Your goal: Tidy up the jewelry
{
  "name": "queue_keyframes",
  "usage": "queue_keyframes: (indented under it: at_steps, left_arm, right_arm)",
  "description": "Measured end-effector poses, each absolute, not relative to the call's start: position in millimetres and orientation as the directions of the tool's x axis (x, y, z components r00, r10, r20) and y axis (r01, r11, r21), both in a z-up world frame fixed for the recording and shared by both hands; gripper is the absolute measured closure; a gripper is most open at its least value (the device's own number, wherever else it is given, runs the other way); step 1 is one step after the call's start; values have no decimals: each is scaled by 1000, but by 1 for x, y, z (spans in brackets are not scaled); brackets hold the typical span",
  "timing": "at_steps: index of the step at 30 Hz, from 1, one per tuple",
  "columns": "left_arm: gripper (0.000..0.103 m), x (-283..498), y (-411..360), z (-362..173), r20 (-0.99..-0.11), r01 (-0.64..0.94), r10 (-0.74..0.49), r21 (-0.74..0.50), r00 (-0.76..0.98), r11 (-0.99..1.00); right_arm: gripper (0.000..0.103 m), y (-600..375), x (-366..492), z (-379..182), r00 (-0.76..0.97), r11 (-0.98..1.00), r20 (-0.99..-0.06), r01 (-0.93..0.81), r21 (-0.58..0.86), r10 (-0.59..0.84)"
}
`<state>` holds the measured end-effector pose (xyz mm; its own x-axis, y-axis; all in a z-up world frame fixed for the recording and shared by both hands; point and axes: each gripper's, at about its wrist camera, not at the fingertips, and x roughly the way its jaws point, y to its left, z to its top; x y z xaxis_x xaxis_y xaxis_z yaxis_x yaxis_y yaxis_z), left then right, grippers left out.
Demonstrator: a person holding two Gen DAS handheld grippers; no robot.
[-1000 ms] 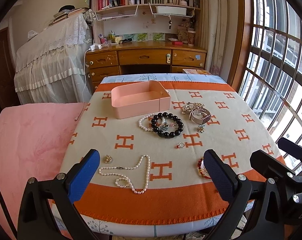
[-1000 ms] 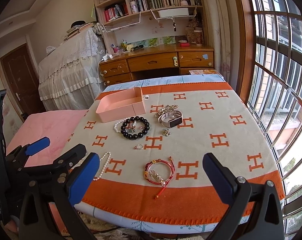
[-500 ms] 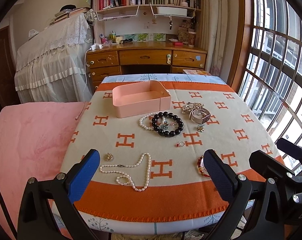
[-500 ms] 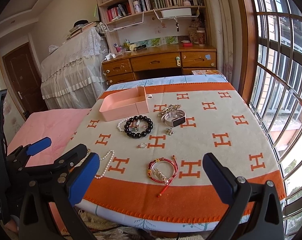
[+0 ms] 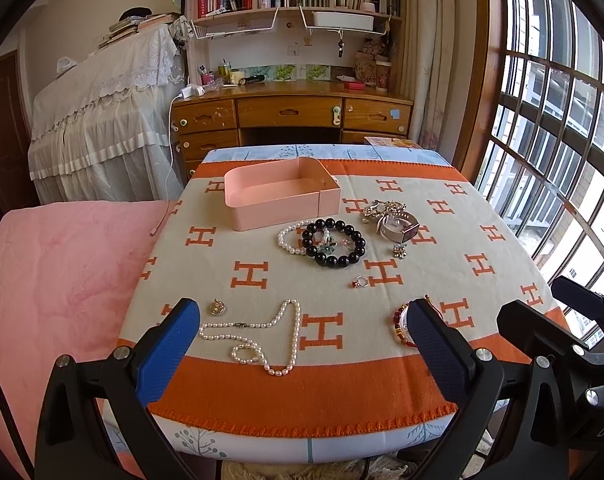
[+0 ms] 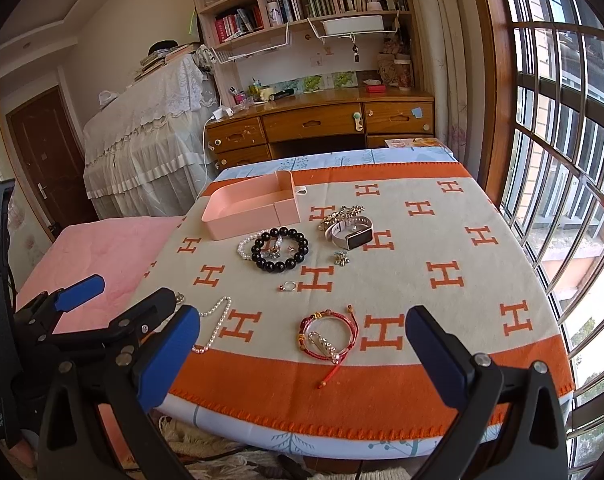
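A pink tray [image 5: 279,196] [image 6: 249,208] sits empty at the back of the cloth-covered table [image 5: 261,384]. In front of it lie a black bead bracelet [image 5: 336,242] [image 6: 279,250], a small pearl bracelet [image 5: 291,238], a watch [image 5: 400,230] [image 6: 352,234] and a ring [image 5: 360,281] [image 6: 287,287]. A long pearl necklace [image 5: 261,334] and a gold pendant [image 5: 217,307] lie near my open left gripper [image 5: 302,344]. A red cord bracelet [image 6: 330,338] lies just ahead of my open right gripper [image 6: 302,348]. Both grippers hover at the table's near edge, holding nothing.
A pink bed [image 5: 53,280] adjoins the table's left side. A wooden desk [image 5: 289,114] with shelves stands behind. A barred window [image 5: 554,140] runs along the right. A small brooch [image 5: 400,250] lies by the watch.
Both grippers have drawn back and risen slightly, so the table looks a little farther away. Nothing on the table has moved.
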<state>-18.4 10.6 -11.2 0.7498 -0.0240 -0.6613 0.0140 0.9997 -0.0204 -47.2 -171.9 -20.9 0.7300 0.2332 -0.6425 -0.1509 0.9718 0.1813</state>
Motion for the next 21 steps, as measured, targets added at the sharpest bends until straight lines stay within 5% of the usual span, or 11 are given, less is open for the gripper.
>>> queue_keyframes:
  at_steps: [21]
  left_arm:
    - [1, -8, 9, -20, -695, 44, -55, -34, 717, 998]
  right_arm:
    - [4, -172, -54, -30, 709, 966, -656, -178, 187, 258]
